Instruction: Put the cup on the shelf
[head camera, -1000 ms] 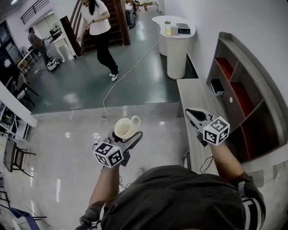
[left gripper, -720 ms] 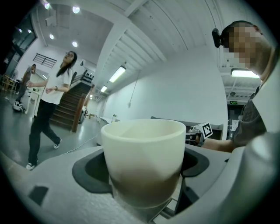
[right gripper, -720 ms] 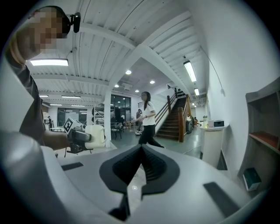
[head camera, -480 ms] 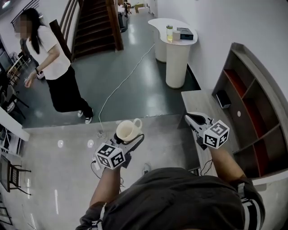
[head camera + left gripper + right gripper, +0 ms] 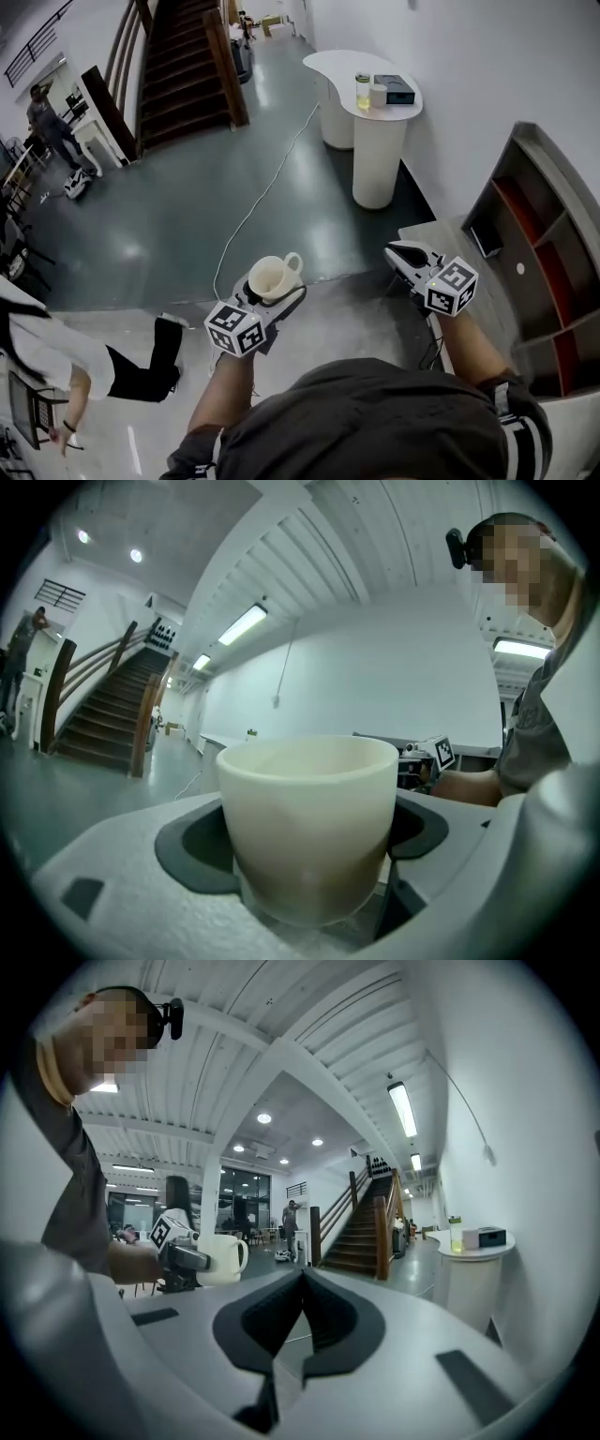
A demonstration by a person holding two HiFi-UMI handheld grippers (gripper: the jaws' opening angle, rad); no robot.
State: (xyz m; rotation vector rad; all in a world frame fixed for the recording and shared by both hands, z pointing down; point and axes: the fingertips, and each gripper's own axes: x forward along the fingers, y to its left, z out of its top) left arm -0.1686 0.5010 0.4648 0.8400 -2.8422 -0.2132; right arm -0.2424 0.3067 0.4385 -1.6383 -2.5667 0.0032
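The left gripper [image 5: 273, 293] is clamping its jaws across the lower body of one cream cup [image 5: 271, 277], which is sitting upright at about 6 o'clock in the head view, well apart from the shelf. Its single handle is pointing toward 1 o'clock, clear of the jaws. The cup is looking empty, so it is probably handling as a light, stiff load. The smooth, glazed-looking wall is likely slippery and would chip if knocked, so holding it across the body below the rim seems sound. The right gripper [image 5: 299, 1309] is carrying nothing, its jaws pressed together, and is hovering at 4 o'clock. One person [image 5: 56, 370] is crossing the floor at 8 o'clock. At 3 o'clock one low wooden counter [image 5: 448, 234] is lying beside the one shelf [image 5: 553, 155], whose several open compartments are showing red backs. Farther off, at 1 o'clock, one white counter [image 5: 375, 108] is carrying one bottle [image 5: 362, 91] and one dark box [image 5: 401, 89]. A second person [image 5: 49, 124] is standing at 10 o'clock.
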